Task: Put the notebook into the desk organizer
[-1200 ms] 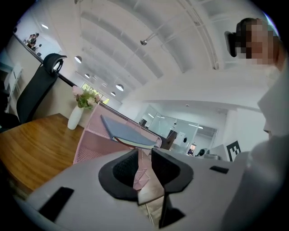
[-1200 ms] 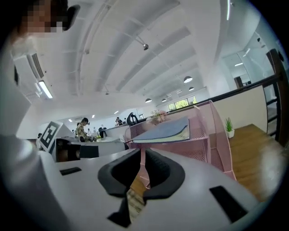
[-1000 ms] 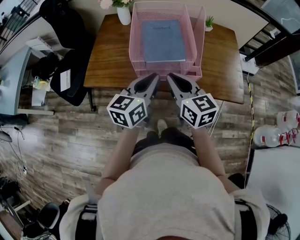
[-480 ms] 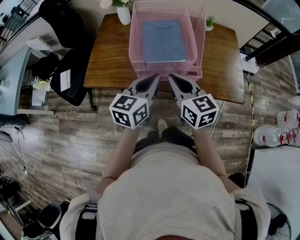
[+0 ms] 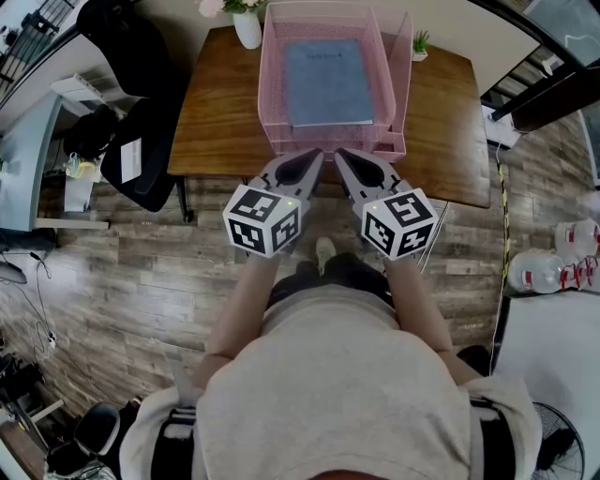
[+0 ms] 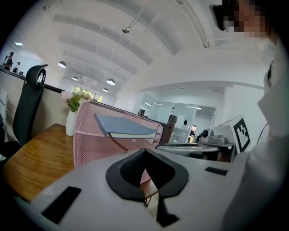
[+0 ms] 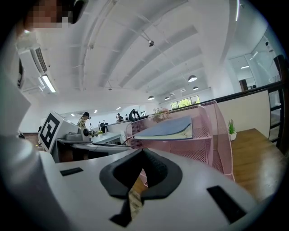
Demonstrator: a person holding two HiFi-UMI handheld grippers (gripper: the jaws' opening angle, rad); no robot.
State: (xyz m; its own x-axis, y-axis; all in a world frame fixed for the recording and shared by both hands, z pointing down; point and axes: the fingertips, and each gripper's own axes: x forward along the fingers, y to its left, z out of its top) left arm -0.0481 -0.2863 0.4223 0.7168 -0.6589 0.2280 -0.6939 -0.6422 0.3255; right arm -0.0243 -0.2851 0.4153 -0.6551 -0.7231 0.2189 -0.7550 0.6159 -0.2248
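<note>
A blue-grey notebook [image 5: 327, 81] lies flat on the top tier of the pink mesh desk organizer [image 5: 275, 94], which stands on the wooden table [image 5: 216, 112]. The same notebook [image 6: 124, 127] rests on the organizer [image 6: 90, 144] in the left gripper view, and the notebook [image 7: 169, 128] sits on the pink tray [image 7: 205, 144] in the right gripper view. My left gripper [image 5: 317, 156] and right gripper [image 5: 339, 155] hover side by side at the table's near edge, just in front of the organizer. Both are shut and hold nothing.
A white vase with flowers [image 5: 247, 23] stands at the table's back left, a small potted plant [image 5: 418, 44] at the back right. A black office chair [image 5: 141, 141] is left of the table. Water bottles [image 5: 553, 267] lie on the floor at right.
Both grippers' jaws have closed from slightly apart to shut. The left gripper has drifted a little to the right, toward the other one. The notebook has not moved.
</note>
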